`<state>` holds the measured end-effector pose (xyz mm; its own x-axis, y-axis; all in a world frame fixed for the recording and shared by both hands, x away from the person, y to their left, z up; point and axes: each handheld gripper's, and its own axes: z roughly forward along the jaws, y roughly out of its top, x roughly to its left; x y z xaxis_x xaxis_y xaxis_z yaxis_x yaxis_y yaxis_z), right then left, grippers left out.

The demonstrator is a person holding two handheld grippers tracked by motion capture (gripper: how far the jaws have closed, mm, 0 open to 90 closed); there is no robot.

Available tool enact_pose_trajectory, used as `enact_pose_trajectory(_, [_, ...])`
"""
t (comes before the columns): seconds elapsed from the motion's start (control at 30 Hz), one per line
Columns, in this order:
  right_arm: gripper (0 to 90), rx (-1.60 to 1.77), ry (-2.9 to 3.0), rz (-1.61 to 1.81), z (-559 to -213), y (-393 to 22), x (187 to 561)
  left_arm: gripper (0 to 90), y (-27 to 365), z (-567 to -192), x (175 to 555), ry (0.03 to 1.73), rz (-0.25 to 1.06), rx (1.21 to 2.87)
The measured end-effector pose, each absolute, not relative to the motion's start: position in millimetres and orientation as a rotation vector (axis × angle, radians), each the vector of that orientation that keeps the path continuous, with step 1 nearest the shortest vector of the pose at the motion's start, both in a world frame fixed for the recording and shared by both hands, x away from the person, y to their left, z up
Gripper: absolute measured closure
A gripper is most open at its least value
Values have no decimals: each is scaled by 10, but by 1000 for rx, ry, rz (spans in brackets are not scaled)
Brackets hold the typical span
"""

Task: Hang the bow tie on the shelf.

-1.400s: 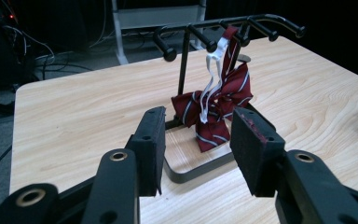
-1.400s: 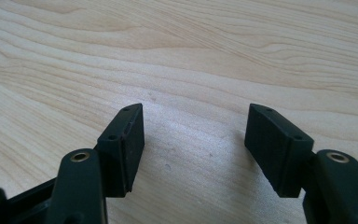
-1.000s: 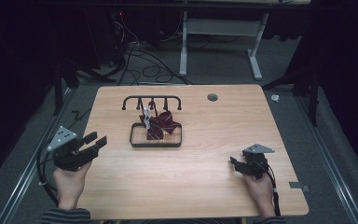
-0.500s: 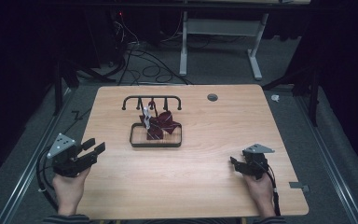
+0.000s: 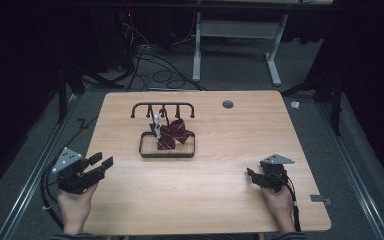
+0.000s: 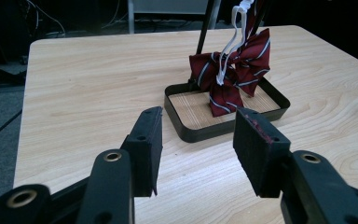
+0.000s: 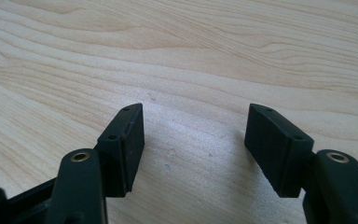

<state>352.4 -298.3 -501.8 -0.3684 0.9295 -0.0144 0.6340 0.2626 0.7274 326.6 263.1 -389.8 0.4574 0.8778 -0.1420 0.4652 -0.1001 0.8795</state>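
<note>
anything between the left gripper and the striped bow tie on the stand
Bare tabletop, then the near rim of the stand's black tray, in the left gripper view. The left gripper is open; the bow tie hangs beyond.

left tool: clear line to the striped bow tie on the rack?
Probably yes. The left tool is open and aimed at the bow tie, with bare table between them. The tray rim sits low in front, so approach above it.
</note>
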Motion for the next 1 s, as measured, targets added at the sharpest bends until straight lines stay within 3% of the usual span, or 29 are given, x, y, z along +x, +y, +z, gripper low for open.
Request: enact_pose_trajectory(1.0, [391, 1416, 2095, 892, -5018, -2983, 3523, 505, 2599, -4207, 3246, 1212, 484, 1731])
